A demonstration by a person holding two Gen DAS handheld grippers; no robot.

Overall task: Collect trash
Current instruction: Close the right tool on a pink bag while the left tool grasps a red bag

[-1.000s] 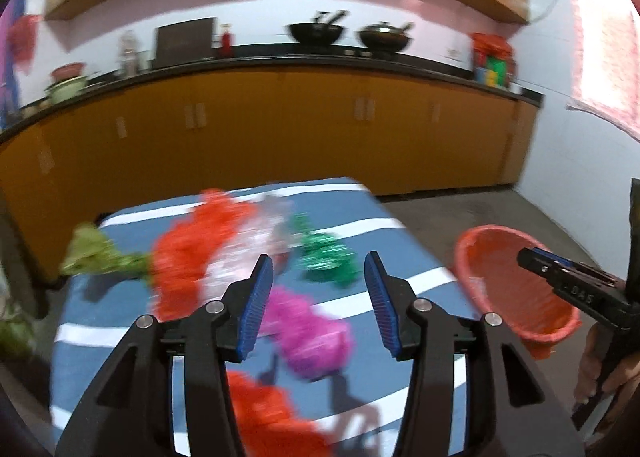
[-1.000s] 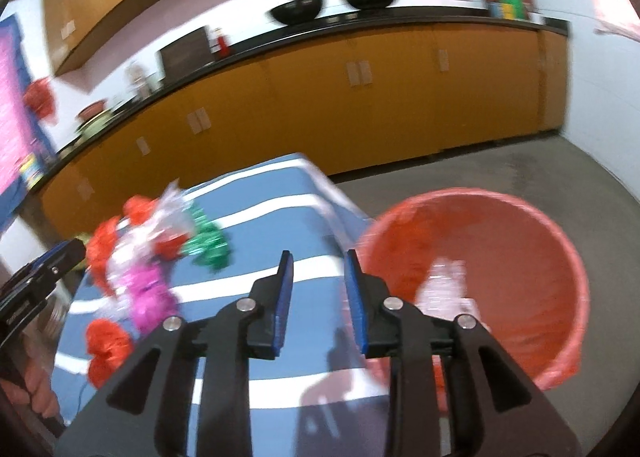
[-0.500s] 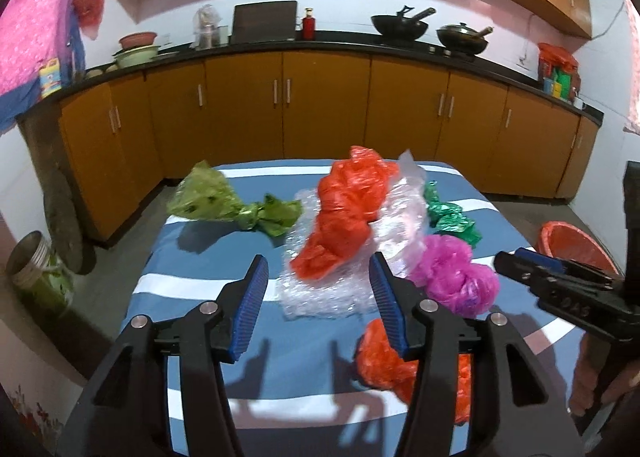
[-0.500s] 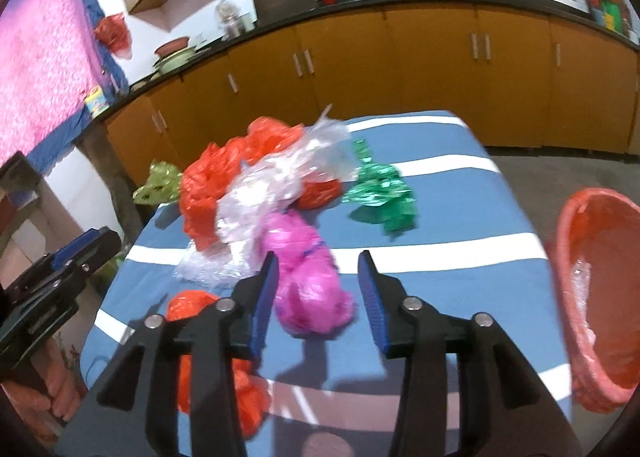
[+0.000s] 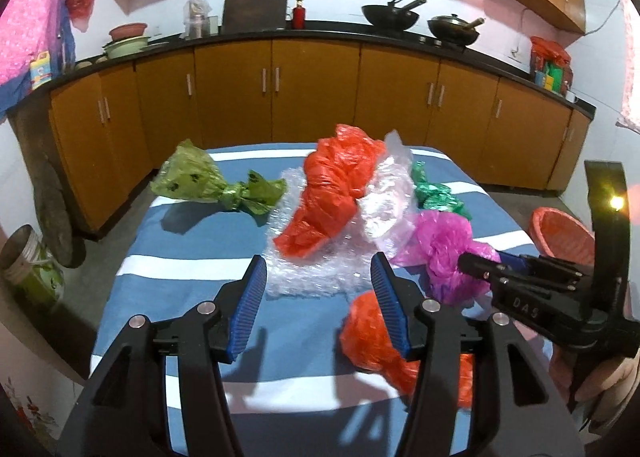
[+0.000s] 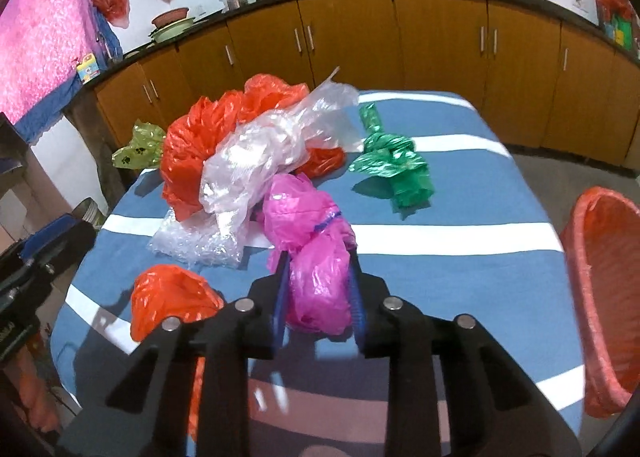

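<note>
Crumpled plastic bags lie on a blue, white-striped tablecloth (image 6: 452,281). My right gripper (image 6: 319,257) is closing, and its blue pads press on the lower part of a pink bag (image 6: 308,217). In the left wrist view, the same gripper (image 5: 466,263) reaches in from the right against that pink bag (image 5: 444,241). My left gripper (image 5: 319,261) hangs open with nothing between its fingers, above clear bubble wrap (image 5: 312,277) and a small red bag (image 5: 368,333). Behind them lie a large red bag (image 5: 336,185), a clear bag (image 6: 264,149), a dark green bag (image 6: 396,165) and a light green bag (image 5: 192,181).
A red basket (image 6: 600,297) with a red liner stands on the floor off the table's right edge. Orange kitchen cabinets (image 5: 312,93) run along the back under a black counter. A glass jar (image 5: 32,265) stands on the floor at the left.
Both grippers swung from the basket side to face the pile on the table. My right gripper opened, came down over the pink bag and closed on it. The left stayed open.
</note>
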